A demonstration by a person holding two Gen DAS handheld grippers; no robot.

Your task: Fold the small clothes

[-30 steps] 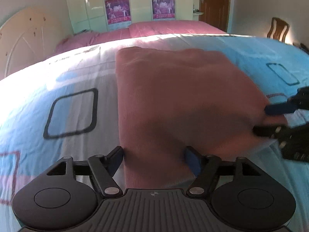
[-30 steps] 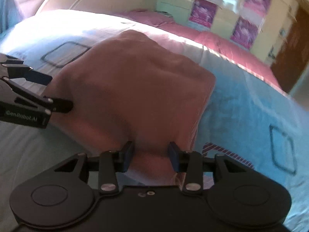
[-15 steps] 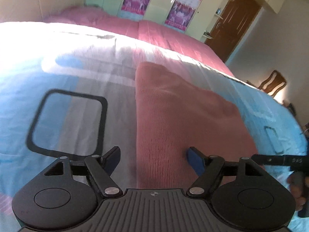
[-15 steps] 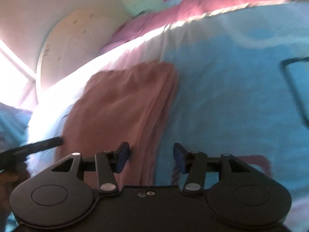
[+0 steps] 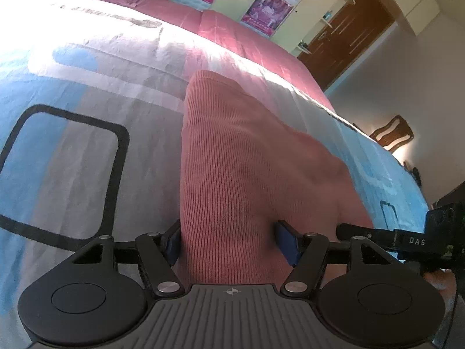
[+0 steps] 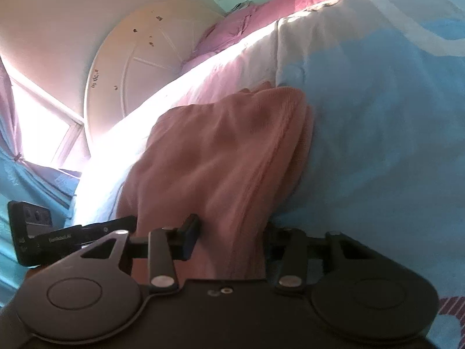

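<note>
A pink ribbed knit garment (image 5: pixel 247 160) lies folded on the blue, grey and white quilt (image 5: pixel 87 101). My left gripper (image 5: pixel 229 241) is open, its blue pads on either side of the garment's near left edge. My right gripper (image 6: pixel 232 232) is open around the garment's (image 6: pixel 221 151) near right edge, with cloth bunched between the fingers. The right gripper shows at the right edge of the left wrist view (image 5: pixel 407 241). The left gripper shows at the left of the right wrist view (image 6: pixel 58 235).
A pink bedspread (image 5: pixel 232 32) covers the far part of the bed. A white headboard (image 6: pixel 145 58) and a bright window (image 6: pixel 37 125) are on the left. Wardrobe doors with posters (image 5: pixel 267 5), a brown door (image 5: pixel 343 29) and a wooden chair (image 5: pixel 392 133) stand beyond.
Both grippers have dropped low to the garment's near edge and tilted. The garment now sits between each pair of fingers, and the right gripper has swung back over its right edge.
</note>
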